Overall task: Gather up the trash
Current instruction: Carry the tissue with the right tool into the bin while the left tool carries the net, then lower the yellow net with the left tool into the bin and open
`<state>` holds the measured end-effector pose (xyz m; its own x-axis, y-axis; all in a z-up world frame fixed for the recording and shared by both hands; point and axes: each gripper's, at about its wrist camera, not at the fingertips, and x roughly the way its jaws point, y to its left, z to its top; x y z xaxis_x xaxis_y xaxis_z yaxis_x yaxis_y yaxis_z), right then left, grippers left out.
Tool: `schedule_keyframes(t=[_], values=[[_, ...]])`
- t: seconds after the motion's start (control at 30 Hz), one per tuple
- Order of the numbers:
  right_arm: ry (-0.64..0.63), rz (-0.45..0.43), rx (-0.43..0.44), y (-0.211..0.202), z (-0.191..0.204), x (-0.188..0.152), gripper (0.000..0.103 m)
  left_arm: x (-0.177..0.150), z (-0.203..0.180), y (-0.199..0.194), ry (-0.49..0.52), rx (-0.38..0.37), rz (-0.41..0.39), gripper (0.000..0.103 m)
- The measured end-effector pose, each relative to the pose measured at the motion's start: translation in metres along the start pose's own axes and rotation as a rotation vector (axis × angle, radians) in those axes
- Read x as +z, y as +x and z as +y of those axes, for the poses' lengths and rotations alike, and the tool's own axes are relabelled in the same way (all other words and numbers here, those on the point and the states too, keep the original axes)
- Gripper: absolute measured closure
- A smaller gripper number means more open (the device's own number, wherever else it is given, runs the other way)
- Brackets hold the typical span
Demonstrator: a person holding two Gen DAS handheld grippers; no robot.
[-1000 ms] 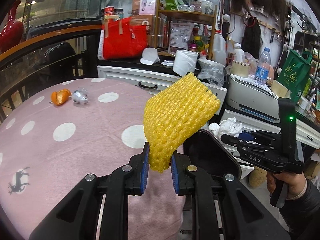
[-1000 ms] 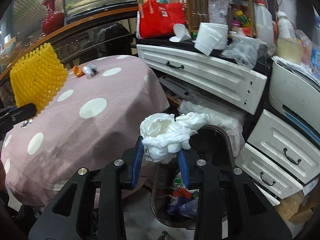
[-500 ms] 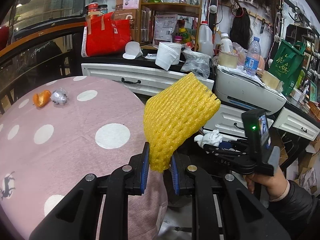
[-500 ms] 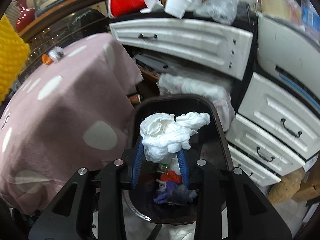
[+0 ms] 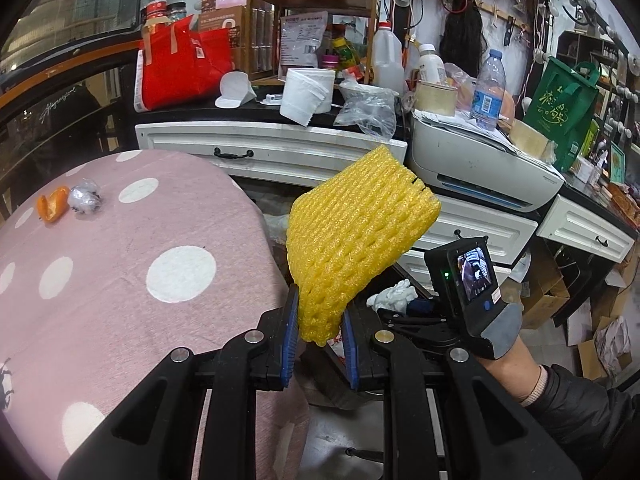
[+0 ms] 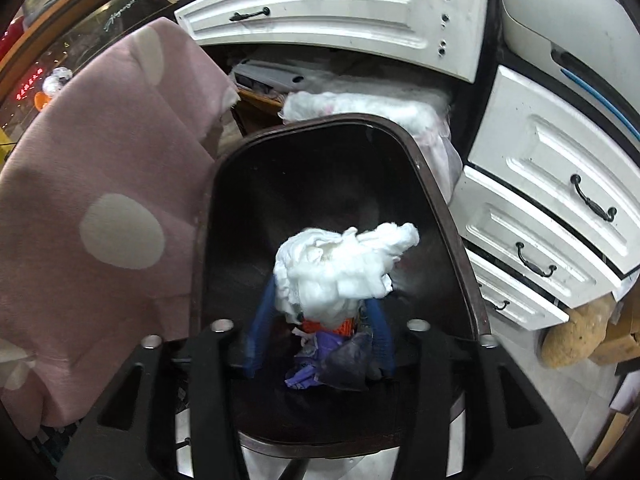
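A yellow foam fruit net (image 5: 356,240) sticks up out of my left gripper (image 5: 318,320), which is shut on its lower end beside the edge of the pink polka-dot table (image 5: 120,260). My right gripper (image 6: 320,292) points down into a dark brown trash bin (image 6: 424,168). Its jaws are opening, with a crumpled white tissue (image 6: 340,272) loose between the fingertips above the trash in the bin. The left wrist view shows that tissue (image 5: 394,296) just right of the net, and a hand holding the right gripper. An orange peel (image 5: 52,204) and a foil ball (image 5: 85,198) lie far back on the table.
White drawers (image 6: 540,184) stand close on the bin's right, and a white plastic bag (image 6: 360,108) lies behind it. A printer (image 5: 480,168) and a cluttered counter (image 5: 280,120) run along the back. Cardboard boxes (image 5: 544,292) sit on the floor at the right.
My right gripper has sunk from above the bin down into its mouth, and its jaws have spread around the tissue. My left gripper has carried the net toward the table's edge.
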<state>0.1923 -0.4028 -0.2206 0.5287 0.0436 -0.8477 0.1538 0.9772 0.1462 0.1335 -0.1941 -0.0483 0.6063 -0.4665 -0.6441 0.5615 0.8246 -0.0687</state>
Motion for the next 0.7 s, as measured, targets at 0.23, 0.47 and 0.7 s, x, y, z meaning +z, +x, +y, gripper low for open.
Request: schedule_keyframes(t=[0.23,0.47,0.7], values=[[0.037,-0.047,-0.017,-0.019,-0.008,0.002,0.032,0.001,-0.011,0.016,0.015,-0.023,0.031,0.084],[0.059,-0.134,-0.053,-0.054,-0.019,0.010,0.024,0.001,-0.020,0.034,0.029,-0.040,0.062,0.084],[0.096,-0.187,-0.085,-0.077,-0.036,0.014,0.023,0.000,-0.032,0.052,0.056,-0.059,0.097,0.084]])
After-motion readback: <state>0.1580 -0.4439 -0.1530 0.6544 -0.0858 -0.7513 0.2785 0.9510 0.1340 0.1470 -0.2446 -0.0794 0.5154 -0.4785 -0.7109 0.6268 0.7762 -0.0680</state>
